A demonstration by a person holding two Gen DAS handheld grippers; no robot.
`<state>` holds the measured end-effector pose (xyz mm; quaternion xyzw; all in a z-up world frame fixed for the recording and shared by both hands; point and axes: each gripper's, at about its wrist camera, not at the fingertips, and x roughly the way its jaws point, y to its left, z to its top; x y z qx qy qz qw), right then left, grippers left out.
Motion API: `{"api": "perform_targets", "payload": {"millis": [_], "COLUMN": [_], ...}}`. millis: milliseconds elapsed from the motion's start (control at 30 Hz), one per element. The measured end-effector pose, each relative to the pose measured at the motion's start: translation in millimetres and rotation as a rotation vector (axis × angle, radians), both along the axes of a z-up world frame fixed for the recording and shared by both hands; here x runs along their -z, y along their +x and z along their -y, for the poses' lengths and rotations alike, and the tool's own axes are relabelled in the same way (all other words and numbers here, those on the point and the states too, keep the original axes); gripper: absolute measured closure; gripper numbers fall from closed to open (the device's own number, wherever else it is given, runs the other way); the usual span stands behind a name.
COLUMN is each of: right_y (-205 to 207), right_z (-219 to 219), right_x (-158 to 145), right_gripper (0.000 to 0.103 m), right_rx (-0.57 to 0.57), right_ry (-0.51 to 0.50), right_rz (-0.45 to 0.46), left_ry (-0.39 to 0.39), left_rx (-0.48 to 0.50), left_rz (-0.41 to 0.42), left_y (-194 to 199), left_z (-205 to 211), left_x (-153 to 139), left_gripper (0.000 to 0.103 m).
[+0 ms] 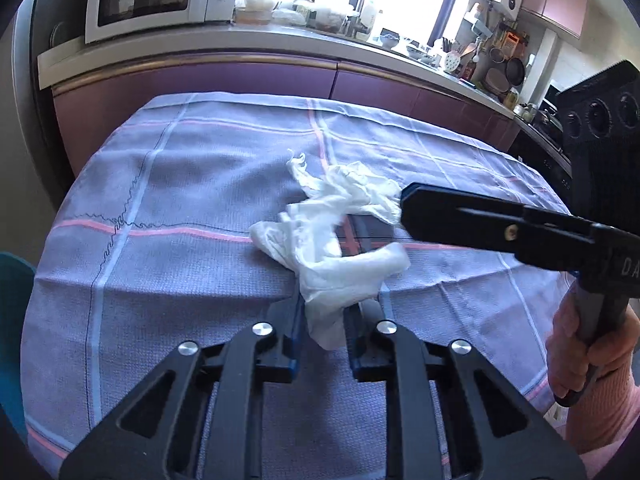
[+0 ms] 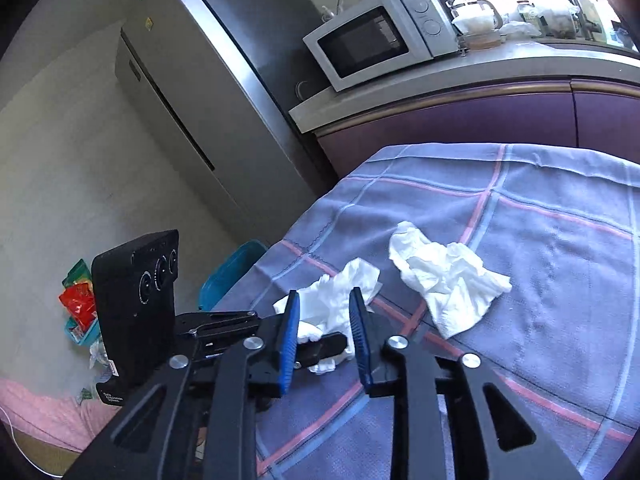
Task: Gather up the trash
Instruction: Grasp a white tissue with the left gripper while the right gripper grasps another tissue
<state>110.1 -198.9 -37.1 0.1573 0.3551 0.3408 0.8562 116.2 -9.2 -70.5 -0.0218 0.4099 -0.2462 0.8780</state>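
The left gripper [image 1: 325, 312] pinches the near crumpled tissue [image 1: 340, 276] on the checked tablecloth [image 1: 160, 264] – ready to lift it as trash – while the right gripper [image 2: 325, 312], jaws part-open and empty, hovers beside the second tissue [image 2: 448, 280].

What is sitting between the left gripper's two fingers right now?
A crumpled white tissue. The left wrist view shows the left gripper closed on the tissue's near end, over the checked tablecloth.

Right gripper [image 2: 326, 334] parted over tissue [image 2: 340, 300]; second tissue [image 2: 448, 284] beside.
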Motion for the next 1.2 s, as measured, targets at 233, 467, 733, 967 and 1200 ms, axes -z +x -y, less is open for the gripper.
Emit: {"api": "perform_targets", "payload": {"millis": [233,467,733,967,1200], "right_y": [27.6,52.3,51.1,38.6,21.4], "right_z": [14.1,4.4,2.4,0.8,-22.5], "right_x": [15.0,38.4,40.8,29.7,14.4], "right_gripper": [0.043,0.044,0.083,0.088,0.088], "right_rx": [0.166,0.178,0.176,0.170,0.100], "right_ry": [-0.164,-0.250,-0.256,-0.169,-0.094], "right_rz": [-0.010,-0.072,-0.073,-0.034,0.012], "left_ry": [-0.015,-0.025,-0.049,-0.048,-0.042], "left_rx": [-0.035,-0.071,-0.131,-0.180,-0.212], "left_rz": [0.002,0.019,0.026,0.050,0.076], "left_y": [-0.4,-9.8,-21.5,-35.8,-50.4], "left_z": [-15.2,-37.0,-71.1,-95.6,-111.8], "left_x": [-1.2,-8.9,-12.9,-20.9,-28.9], "left_gripper": [0.088,0.088,0.089,0.089,0.089]}}
